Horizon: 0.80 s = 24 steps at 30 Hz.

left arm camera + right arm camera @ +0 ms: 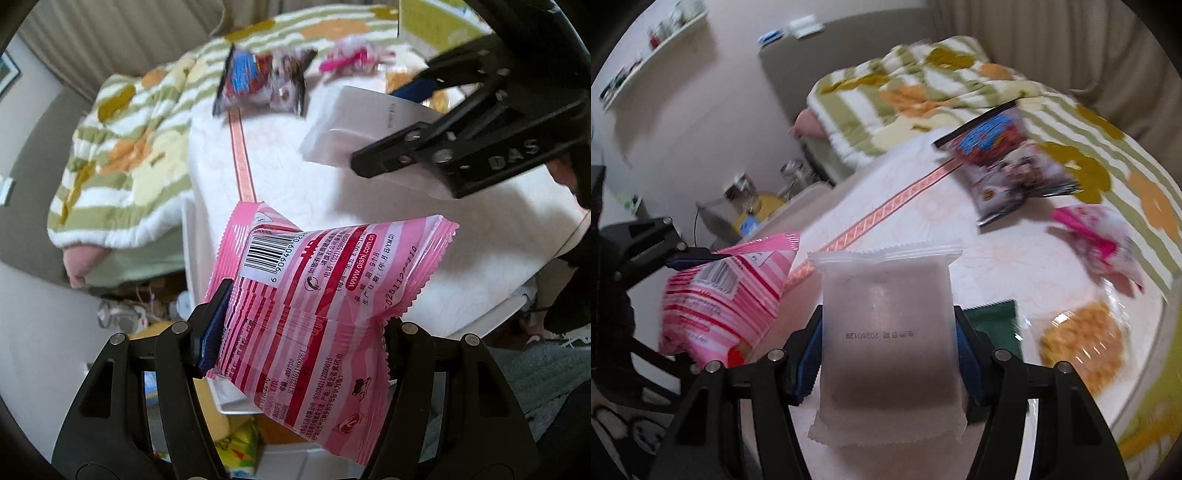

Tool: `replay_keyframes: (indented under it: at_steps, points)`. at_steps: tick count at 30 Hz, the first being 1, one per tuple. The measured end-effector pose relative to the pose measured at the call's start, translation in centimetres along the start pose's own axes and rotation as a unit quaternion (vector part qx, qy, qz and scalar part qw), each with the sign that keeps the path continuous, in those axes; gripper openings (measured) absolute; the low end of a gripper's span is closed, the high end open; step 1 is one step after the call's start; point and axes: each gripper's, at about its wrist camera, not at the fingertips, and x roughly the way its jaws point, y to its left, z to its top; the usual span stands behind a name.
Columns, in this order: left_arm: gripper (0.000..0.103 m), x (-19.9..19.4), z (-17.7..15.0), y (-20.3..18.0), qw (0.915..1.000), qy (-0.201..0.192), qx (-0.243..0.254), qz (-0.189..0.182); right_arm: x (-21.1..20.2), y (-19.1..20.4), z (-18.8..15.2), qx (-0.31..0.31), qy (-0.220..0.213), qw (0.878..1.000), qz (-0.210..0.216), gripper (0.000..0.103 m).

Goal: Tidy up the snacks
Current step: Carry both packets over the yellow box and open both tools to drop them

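Note:
My left gripper [295, 332] is shut on a pink striped snack bag [317, 295], held above the edge of the white table [295, 155]. The bag also shows at the left of the right wrist view [727, 291]. My right gripper [886, 343] is shut on a frosted white snack packet [886, 332], held above the table [997, 258]. That packet [369, 122] and the right gripper [380, 162] appear at the upper right of the left wrist view. On the table lie a dark blue-and-red snack bag [1004, 162], a pink-and-white packet [1100, 240], a clear bag of yellow snacks [1082, 343] and a green packet [993, 317].
A bed with a green-striped floral quilt [122, 147] lies beyond the table. An orange patterned strip [243, 155] runs across the tablecloth. Jars and clutter [122, 314] sit on the floor by the table's left side. A wall shelf [653, 48] is at far left.

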Motion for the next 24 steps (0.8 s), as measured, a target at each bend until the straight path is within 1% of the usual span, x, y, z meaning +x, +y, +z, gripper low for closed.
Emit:
replay_keyframes:
  at_steps: [6, 8, 12, 17, 20, 24]
  points:
    - [0.061, -3.0, 2.9, 1.4, 0.9984, -0.056, 0.01, -0.005, -6.5, -0.2, -0.2, 0.073, -0.05, 0.995, -0.042, 0.059]
    - [0.061, -3.9, 4.5, 1.8, 0.997, -0.075, 0.016, -0.012, -8.7, -0.6, -0.5, 0.099, -0.069, 0.991, -0.06, 0.059]
    - [0.061, -5.4, 7.8, 1.3, 0.9933, -0.109, 0.03, -0.025, -13.2, -1.6, -1.4, 0.155, -0.104, 0.977, -0.1, 0.059]
    - [0.061, -7.3, 12.5, -1.3, 0.9881, -0.139, 0.047, -0.046, -18.2, -3.8, -3.3, 0.193, -0.129, 0.962, -0.14, 0.059]
    - [0.061, -8.5, 15.3, -3.8, 0.9852, -0.153, 0.048, -0.06, -21.4, -5.9, -4.9, 0.221, -0.144, 0.951, -0.164, 0.059]
    - [0.061, -10.0, 19.0, -8.0, 0.9814, -0.17, 0.044, -0.078, -24.9, -9.0, -7.2, 0.248, -0.157, 0.939, -0.179, 0.059]
